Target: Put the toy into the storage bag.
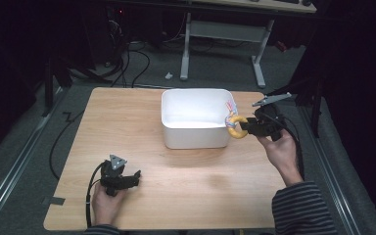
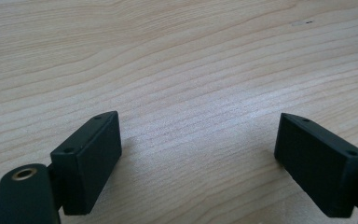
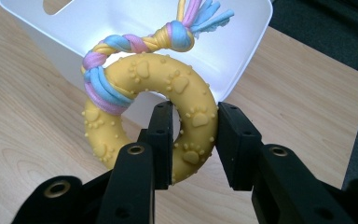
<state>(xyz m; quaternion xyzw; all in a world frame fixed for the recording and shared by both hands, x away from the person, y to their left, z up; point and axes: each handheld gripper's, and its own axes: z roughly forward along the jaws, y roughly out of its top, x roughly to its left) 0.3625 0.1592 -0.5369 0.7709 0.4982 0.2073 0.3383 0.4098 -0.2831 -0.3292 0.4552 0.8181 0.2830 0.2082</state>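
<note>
High view looks down on the table (image 1: 176,196); gripper views sit close above it

My left gripper (image 1: 136,175) rests low at about seven o'clock, jaws wide apart, pointing toward three o'clock. My left hand (image 1: 106,203) holds it from below. My right gripper (image 1: 245,126) is at about two o'clock, raised, jaws clamped, pointing toward nine o'clock; my right hand (image 1: 280,149) grips it, the striped sleeve (image 1: 301,208) behind.
</note>
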